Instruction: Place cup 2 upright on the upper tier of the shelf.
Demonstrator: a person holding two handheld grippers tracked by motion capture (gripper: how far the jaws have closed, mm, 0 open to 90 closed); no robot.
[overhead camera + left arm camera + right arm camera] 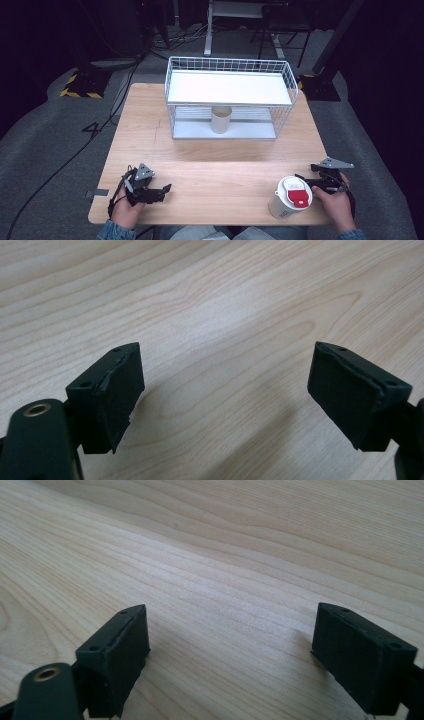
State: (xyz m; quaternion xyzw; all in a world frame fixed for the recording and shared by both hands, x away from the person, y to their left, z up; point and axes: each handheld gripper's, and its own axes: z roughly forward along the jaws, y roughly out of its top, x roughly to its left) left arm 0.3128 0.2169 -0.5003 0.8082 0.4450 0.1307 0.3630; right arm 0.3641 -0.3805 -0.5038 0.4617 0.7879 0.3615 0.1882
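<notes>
Two claws, left claw (pixel 225 390) wide (empty), right claw (pixel 230 655) likewise

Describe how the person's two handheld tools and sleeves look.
Each hand holds a black two-jaw tool: the left tool and the right tool. Each carries a grey three-cornered plate on top and trails a black cable. The jaws end in flat, blocky black pads with small screw holes. The person wears blue denim sleeves.

grey carpet floor (pixel 45 130), dark room
</notes>
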